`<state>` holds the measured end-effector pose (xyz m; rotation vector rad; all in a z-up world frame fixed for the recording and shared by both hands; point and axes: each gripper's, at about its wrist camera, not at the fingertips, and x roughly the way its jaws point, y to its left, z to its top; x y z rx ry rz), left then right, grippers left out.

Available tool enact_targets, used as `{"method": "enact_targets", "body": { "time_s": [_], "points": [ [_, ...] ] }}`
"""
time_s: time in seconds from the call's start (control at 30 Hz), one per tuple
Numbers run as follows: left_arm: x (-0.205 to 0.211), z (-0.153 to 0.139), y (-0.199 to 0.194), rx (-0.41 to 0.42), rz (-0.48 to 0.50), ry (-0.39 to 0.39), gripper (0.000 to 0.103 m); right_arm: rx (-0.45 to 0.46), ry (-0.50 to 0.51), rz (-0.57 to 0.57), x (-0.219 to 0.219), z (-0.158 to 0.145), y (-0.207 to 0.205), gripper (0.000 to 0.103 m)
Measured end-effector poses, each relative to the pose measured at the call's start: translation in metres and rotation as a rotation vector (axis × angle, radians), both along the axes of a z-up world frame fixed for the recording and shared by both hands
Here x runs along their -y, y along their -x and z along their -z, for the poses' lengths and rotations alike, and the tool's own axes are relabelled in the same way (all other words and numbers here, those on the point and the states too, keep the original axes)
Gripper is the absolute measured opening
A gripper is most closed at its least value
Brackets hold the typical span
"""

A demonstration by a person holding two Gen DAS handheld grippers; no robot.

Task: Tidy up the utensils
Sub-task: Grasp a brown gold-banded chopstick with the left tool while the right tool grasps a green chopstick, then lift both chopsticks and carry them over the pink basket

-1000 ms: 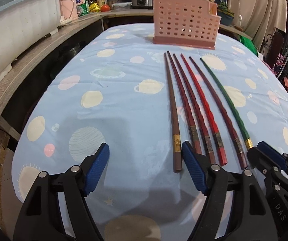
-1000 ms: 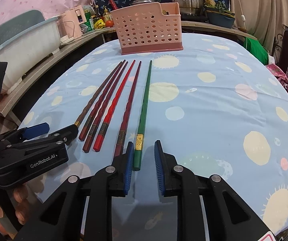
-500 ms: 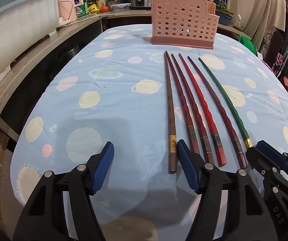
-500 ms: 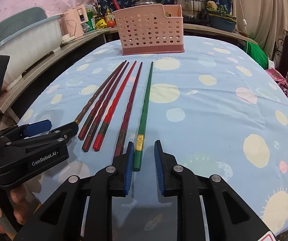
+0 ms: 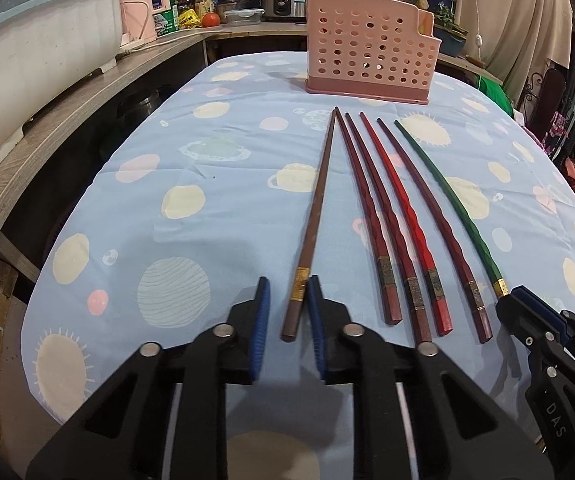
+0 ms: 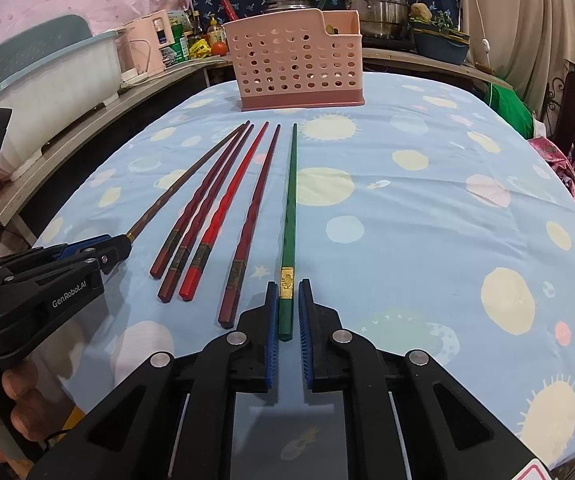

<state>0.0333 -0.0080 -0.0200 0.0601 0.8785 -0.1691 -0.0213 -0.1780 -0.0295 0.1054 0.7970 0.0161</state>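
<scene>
Six chopsticks lie side by side on the table [image 5: 135,200], which carries a blue planet-print cloth; their thick ends point to the near edge and their tips fan toward the pink perforated utensil holder [image 5: 369,62] standing upright by the far edge.

The left wrist view shows the left gripper [image 5: 289,308] with its jaws just having been closing: its blue pads now sit narrow around the gold-banded thick end of the brown chopstick [image 5: 319,200], the outermost on the left of the row. The right pad touches it; a slight gap shows at the left pad. Only this view shows the brown stick's butt end; in the right wrist view the left gripper's black body covers it.

The right wrist view shows the right gripper [image 6: 288,312], jaws also just having been closing, pinching the thick end of the green chopstick [image 6: 289,200], the outermost on the right. In the left view that end vanishes under the right gripper's tips.

Between them the four red and dark red chopsticks [image 6: 223,208] lie untouched. The right view alone shows fingertips [image 6: 17,384] of the person's hand under the left gripper
</scene>
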Motion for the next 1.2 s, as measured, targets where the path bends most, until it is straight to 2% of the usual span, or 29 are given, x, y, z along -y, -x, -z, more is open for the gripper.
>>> {"method": "enact_targets", "body": {
  "time_s": [0.33,0.63,1.2],
  "points": [
    [-0.003,-0.002,-0.001,-0.019,0.005,0.025,0.009,-0.006,-0.039,0.000,0.004,-0.002,0.001,0.007],
    [-0.004,-0.012,-0.001,-0.033,0.003,0.056,0.007,0.036,-0.065,0.005,0.009,-0.020,0.003,0.007],
    [-0.011,-0.079,-0.011,0.016,0.010,0.108,0.007,0.183,-0.181,0.058,0.049,-0.089,-0.002,0.007]
  ]
}}
